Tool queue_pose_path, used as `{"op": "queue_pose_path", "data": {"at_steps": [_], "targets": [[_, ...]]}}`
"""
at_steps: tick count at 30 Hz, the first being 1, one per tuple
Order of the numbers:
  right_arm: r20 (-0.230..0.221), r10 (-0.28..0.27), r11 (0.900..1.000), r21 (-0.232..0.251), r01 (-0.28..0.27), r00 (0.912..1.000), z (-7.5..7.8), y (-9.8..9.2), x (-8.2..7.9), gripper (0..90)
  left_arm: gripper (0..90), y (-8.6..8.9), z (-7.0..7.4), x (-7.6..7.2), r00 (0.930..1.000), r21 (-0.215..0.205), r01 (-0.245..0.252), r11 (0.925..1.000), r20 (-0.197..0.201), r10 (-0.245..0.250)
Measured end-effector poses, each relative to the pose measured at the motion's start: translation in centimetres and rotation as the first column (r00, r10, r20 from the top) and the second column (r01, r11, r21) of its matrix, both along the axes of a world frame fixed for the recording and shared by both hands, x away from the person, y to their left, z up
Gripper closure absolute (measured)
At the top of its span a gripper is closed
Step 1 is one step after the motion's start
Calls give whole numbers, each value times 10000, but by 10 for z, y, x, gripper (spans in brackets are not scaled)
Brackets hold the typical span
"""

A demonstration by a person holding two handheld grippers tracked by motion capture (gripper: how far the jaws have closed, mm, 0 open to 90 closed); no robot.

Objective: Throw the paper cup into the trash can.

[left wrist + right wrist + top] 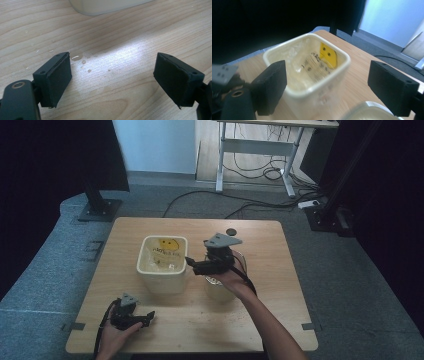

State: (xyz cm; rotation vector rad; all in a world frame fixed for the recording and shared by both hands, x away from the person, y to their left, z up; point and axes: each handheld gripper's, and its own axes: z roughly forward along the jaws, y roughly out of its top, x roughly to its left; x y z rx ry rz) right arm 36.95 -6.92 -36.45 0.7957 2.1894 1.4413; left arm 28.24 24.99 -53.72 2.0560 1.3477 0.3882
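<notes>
While the left gripper (149, 316) is resting spread wide and empty at lower left, the right gripper (189, 262) — jaws released, gripping nothing — is hovering at the white square container (161, 265), centre frame, left of the round cup (220, 290).

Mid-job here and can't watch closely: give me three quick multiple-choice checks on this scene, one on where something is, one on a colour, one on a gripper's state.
1. Where is the left gripper?
A. low at the table's near edge
B. inside the tub
C. over the black disc

2. What colour is the smiley label inside the white square tub?
A. red
B. yellow
C. green

3. How do the right gripper's jaws stand?
A. clamped on the tub's rim
B. wide apart with nothing gripped
C. shut tight on a lid

Key: 1 A, the high view shows it by the near edge of the table, in front of the tub. 2 B, both views show a yellow face. 3 B, in the right gripper view the pads stand clear of the tub.
</notes>
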Motion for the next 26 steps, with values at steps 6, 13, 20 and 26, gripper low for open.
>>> {"op": "queue_pose_path", "data": {"at_steps": [6, 13, 20, 26], "targets": [[182, -438, 9985, 327, 432, 9989, -17, -50, -25, 190, 148, -1, 0, 0, 10000, 16, -38, 10000, 12, 38], [168, -897, 9930, 781, 881, 9958, -42, -88, -46, 214, 148, -2, 0, 1, 10000, 19, -11, 10000, -12, 11], [355, -1181, 9865, 1184, 1132, 9924, -61, -114, -67, 231, 148, -2, 0, 2, 10000, 14, 14, 10000, -3, -14], [384, -1336, 9828, 1339, 1274, 9903, -71, -123, -74, 231, 149, -3, 0, 3, 10000, 11, -6, 10000, -5, 6]]}}
